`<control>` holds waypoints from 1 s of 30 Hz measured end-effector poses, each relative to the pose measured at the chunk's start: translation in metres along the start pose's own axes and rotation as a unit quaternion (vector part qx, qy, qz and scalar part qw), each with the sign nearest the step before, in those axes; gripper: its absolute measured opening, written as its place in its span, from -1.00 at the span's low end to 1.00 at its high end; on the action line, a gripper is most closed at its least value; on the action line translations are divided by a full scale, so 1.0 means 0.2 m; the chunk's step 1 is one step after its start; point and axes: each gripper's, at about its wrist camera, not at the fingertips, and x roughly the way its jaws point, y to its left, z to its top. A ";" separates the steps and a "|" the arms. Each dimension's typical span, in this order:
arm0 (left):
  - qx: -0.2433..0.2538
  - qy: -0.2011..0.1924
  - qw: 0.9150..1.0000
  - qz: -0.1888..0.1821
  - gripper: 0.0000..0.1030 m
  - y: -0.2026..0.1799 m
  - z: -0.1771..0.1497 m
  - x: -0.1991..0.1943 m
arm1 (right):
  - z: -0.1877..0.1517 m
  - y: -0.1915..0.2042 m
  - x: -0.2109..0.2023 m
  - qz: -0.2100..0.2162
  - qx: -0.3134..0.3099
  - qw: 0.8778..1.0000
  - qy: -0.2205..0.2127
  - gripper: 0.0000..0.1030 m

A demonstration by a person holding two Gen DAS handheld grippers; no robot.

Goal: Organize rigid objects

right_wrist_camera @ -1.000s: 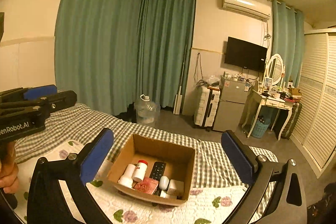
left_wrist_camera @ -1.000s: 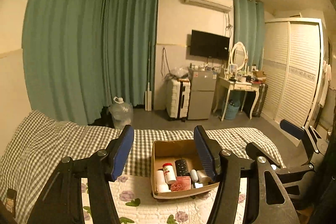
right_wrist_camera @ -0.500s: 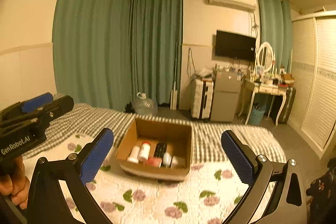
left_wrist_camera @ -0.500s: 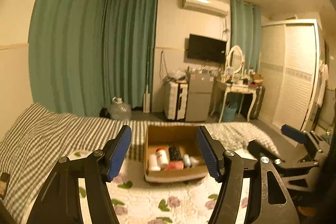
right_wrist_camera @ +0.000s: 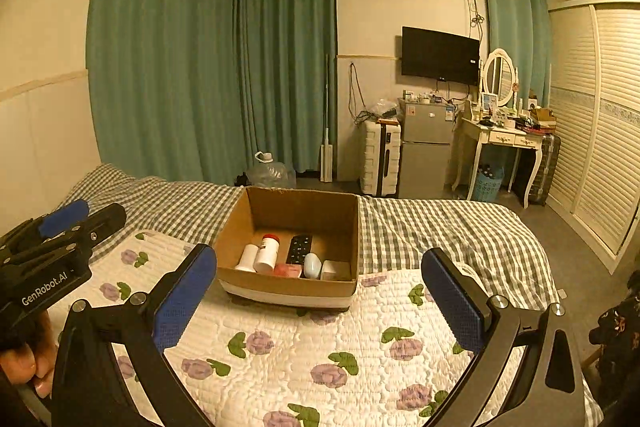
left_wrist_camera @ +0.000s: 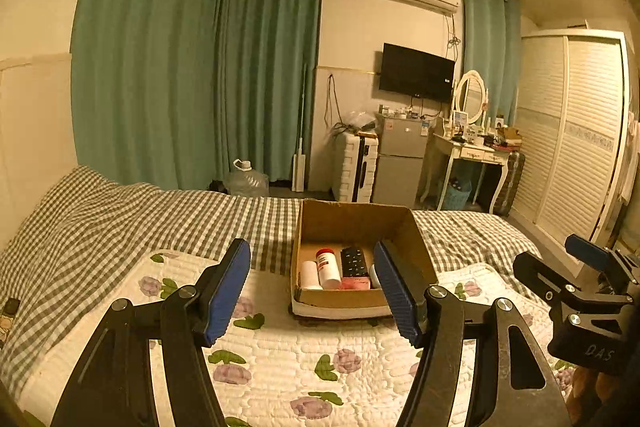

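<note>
Cardboard box (right_wrist_camera: 289,251) sits on the flowered quilt (right_wrist_camera: 320,355) of the bed, open at the top, and the small rigid things all lie inside it along its near wall; none shows on the quilt around it.

Left to right in the box, from the right wrist view: a white cylinder (right_wrist_camera: 247,257) lying down, a white bottle with a red cap (right_wrist_camera: 267,253) leaning beside it, a pink flat packet (right_wrist_camera: 288,270) against the near wall, a black remote control (right_wrist_camera: 299,249) flat on the floor of the box, a pale oval object (right_wrist_camera: 312,265) I cannot identify further, and a white squarish item (right_wrist_camera: 335,269) in the right corner.

The left gripper (left_wrist_camera: 316,287) is held low before the box, its blue fingers wide apart with nothing between them. The right gripper (right_wrist_camera: 320,301) also gapes wide and is empty, with the box framed between its fingers.

This layout fits either a box already filled or one about to be emptied and sorted, so I would not pick a move. For any grasp here, I judge it best to come in from above, past the tall walls, and close across a narrow side: the bottle's body, the remote's width. The round pieces may roll when nudged, and the items lie close together, so a neighbour could be caught.
</note>
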 end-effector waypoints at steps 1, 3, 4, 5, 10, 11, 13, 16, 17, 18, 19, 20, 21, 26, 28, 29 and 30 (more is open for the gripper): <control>0.001 0.000 1.000 0.000 0.30 -0.01 0.00 0.00 | 0.00 0.00 0.00 0.000 0.000 1.000 0.000 1.00; 0.000 0.000 1.000 0.000 0.30 -0.01 0.00 0.00 | 0.00 0.00 0.00 -0.001 0.000 1.000 0.000 1.00; -0.001 0.001 1.000 -0.001 0.30 0.00 0.00 0.00 | -0.01 0.00 0.01 -0.002 -0.001 1.000 0.000 1.00; -0.002 0.003 1.000 -0.002 0.30 0.00 0.00 0.00 | -0.01 0.00 0.01 -0.003 -0.002 1.000 -0.001 1.00; 0.001 0.006 1.000 -0.001 0.30 0.00 -0.01 -0.01 | -0.02 0.00 0.01 -0.004 -0.004 1.000 -0.001 1.00; 0.001 0.006 1.000 -0.001 0.30 0.00 -0.01 -0.01 | -0.02 0.00 0.01 -0.004 -0.004 1.000 -0.001 1.00; 0.002 0.008 1.000 -0.003 0.30 0.00 -0.01 -0.01 | -0.02 0.00 0.00 -0.005 -0.003 1.000 -0.001 1.00; -0.001 0.012 1.000 -0.010 0.30 0.00 -0.01 -0.02 | -0.02 0.01 0.00 -0.005 -0.005 1.000 -0.001 1.00; -0.002 0.013 1.000 -0.012 0.30 0.00 -0.01 -0.02 | -0.02 0.01 0.00 -0.005 -0.005 1.000 -0.001 1.00; -0.003 0.013 1.000 -0.012 0.30 0.01 -0.01 -0.02 | -0.03 0.01 0.00 -0.005 -0.006 1.000 -0.001 1.00; -0.003 0.012 1.000 -0.011 0.30 0.01 -0.01 -0.03 | -0.03 0.01 0.00 -0.005 -0.007 1.000 0.000 1.00; -0.003 0.012 1.000 -0.010 0.30 0.01 -0.01 -0.03 | -0.03 0.02 0.00 -0.004 -0.007 1.000 0.001 1.00; -0.003 0.011 1.000 -0.009 0.30 0.02 -0.01 -0.03 | -0.03 0.02 0.00 -0.004 -0.008 1.000 0.002 1.00; -0.006 0.010 1.000 -0.006 0.30 0.03 -0.01 -0.03 | -0.03 0.04 0.00 -0.003 -0.010 1.000 0.000 1.00; -0.006 0.009 1.000 -0.004 0.30 0.03 -0.01 -0.03 | -0.03 0.04 0.00 -0.003 -0.011 1.000 0.000 1.00; -0.006 0.009 1.000 -0.004 0.30 0.03 -0.01 -0.03 | -0.03 0.05 0.00 -0.002 -0.011 1.000 0.000 1.00; -0.006 0.009 1.000 -0.003 0.30 0.03 -0.01 -0.04 | -0.03 0.05 0.00 -0.002 -0.012 1.000 0.000 1.00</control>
